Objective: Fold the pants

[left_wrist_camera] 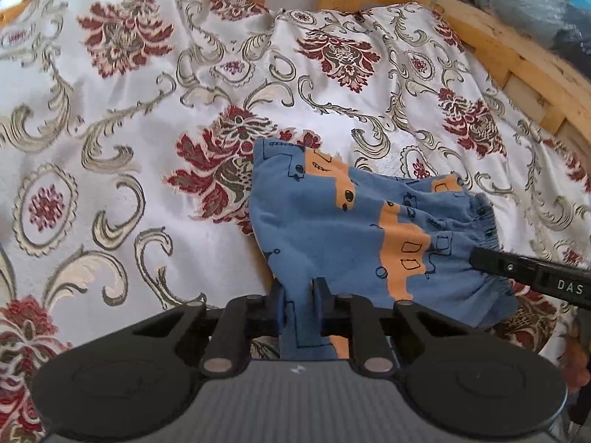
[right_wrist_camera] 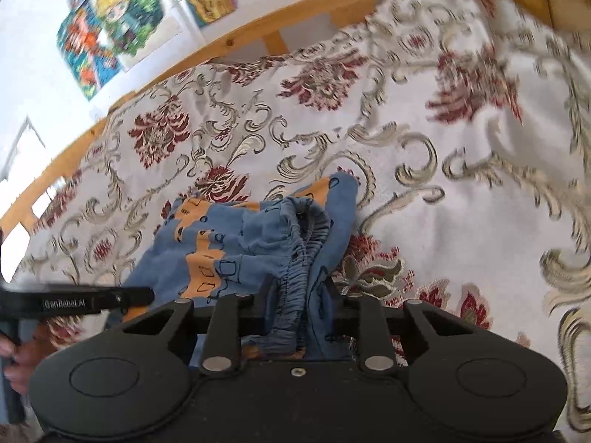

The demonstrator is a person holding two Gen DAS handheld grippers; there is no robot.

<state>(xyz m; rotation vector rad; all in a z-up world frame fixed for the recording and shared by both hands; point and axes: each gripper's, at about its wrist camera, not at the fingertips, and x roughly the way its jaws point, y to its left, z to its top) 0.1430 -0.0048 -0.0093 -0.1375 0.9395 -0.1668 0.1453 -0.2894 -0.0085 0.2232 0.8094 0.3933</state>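
1. Risk, slippage. The left gripper (left_wrist_camera: 299,295) had its jaws closed to a narrow gap on a thin gather of the pants (left_wrist_camera: 332,229). So small a bite could, in my judgement, pull free if the two grippers moved apart or lifted unevenly.
2. Risk, bunching. The right gripper (right_wrist_camera: 299,295) was clamped on the elastic waistband (right_wrist_camera: 306,254), with several layers crowded between its jaws. A fold made from this grip would probably trap creases, since the cloth between the two holds was slack and rumpled, not flat.
3. Risk, skewed fold. The far edge of the garment trailed loose on the bedspread (left_wrist_camera: 129,110). It could drag or roll under if carried across the textured cover.
4. Risk, collision. The grippers stood close together, each one's finger showing in the other's view; a crossing move might knock them.
5. Item, appearance. Small pants of soft blue knit with orange patches and dark outline drawings; the waistband gathered and ruffled. The right view was somewhat blurred.
6. Item, location. Near the middle of the bedspread, a white cover with red florals and grey scrolls, its near edge held up by both grippers and its far part resting on the cover. A wooden bed frame (left_wrist_camera: 498,44) lay well behind.
7. Also noted. Pictures on the wall (right_wrist_camera: 110,14); a hand (right_wrist_camera: 18,361) at the left edge of the right view.
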